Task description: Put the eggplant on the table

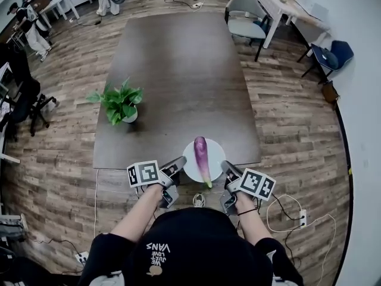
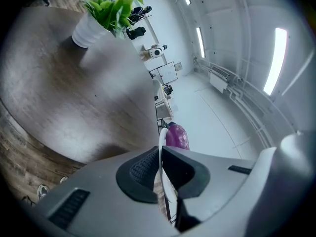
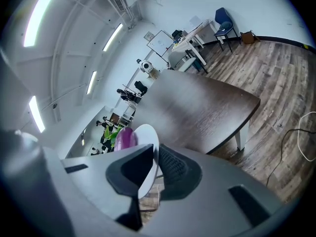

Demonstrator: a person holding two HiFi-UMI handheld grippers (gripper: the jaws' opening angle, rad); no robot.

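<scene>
A purple eggplant (image 1: pixel 201 155) with a green stem lies on a round white plate (image 1: pixel 216 154) held over the near edge of the dark brown table (image 1: pixel 178 58). My left gripper (image 1: pixel 179 163) is shut on the plate's left rim and my right gripper (image 1: pixel 228 169) is shut on its right rim. In the left gripper view the plate's rim (image 2: pixel 161 141) runs edge-on between the pads of the left gripper (image 2: pixel 161 168), with the eggplant (image 2: pixel 177 136) beyond. In the right gripper view the plate (image 3: pixel 146 141) sits pinched in the right gripper (image 3: pixel 154 166), with the eggplant (image 3: pixel 124 138) on it.
A potted green plant (image 1: pixel 122 103) stands at the table's left side. Grey chairs (image 1: pixel 247 16) and a white desk (image 1: pixel 280 5) stand past the far right corner. Cables and a power strip (image 1: pixel 301 217) lie on the wood floor to my right. People stand at the far left.
</scene>
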